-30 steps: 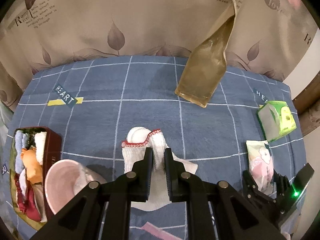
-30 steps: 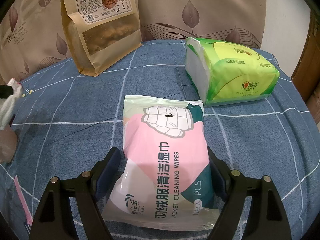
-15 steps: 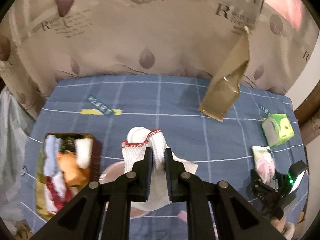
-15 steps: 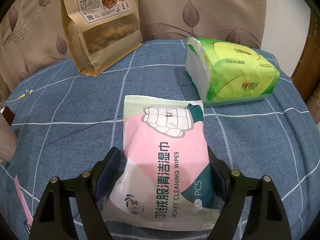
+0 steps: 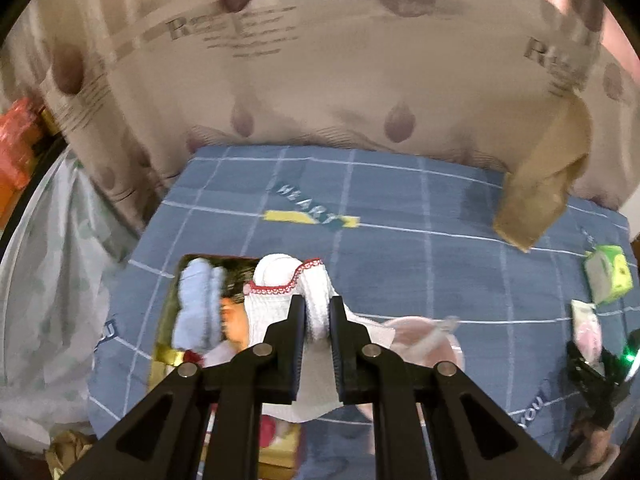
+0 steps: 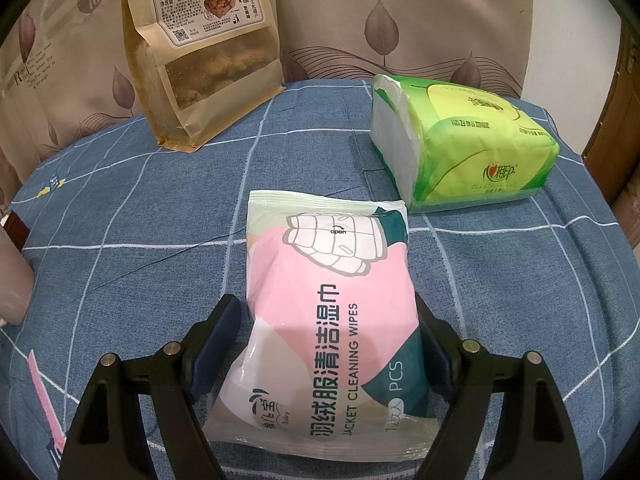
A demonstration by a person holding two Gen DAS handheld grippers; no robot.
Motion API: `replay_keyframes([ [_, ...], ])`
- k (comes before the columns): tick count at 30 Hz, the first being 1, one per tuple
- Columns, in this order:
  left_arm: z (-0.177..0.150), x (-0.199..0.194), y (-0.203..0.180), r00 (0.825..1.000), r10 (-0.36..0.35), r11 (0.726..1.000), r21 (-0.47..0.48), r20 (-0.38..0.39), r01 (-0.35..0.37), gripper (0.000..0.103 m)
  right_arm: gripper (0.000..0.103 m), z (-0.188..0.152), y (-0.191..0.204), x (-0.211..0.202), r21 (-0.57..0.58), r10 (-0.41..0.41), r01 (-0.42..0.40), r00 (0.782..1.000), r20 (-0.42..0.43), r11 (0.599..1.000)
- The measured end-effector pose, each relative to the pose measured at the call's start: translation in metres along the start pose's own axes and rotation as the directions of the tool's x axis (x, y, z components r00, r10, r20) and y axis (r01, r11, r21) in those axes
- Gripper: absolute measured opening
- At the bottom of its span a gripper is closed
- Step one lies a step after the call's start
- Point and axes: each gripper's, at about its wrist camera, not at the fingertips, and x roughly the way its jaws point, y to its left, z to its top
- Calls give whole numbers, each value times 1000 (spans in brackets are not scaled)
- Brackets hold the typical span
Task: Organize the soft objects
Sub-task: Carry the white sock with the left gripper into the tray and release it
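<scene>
On the blue checked bedspread (image 5: 400, 200) the open box (image 5: 168, 344) of rolled socks lay down and left of the left gripper (image 5: 318, 320), closer to it than to the right gripper (image 6: 328, 344). The left gripper's jaws were clamped on a white sock (image 5: 296, 292) with red trim, bunched and drooping, hanging over the box's right side. The right gripper's jaws stood apart, straddling the wipes pack (image 6: 332, 304), whose long axis ran along the fingers.
</scene>
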Motion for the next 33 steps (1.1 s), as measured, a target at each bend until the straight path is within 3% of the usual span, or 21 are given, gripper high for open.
replay_keyframes([
  [8,-5,21,48,997,63,997,-49,-41,-65,12,81,0,0,0,-1,1,-1,1000,0,1000],
  [18,-8,56,83,995,71,994,-73,-66,-76,12,81,0,-1,0,-1,1,-1,1000,0,1000],
  [33,-13,101,98,993,91,994,-56,-78,-95,15,81,0,0,0,-3,2,-2,1000,-1,1000],
])
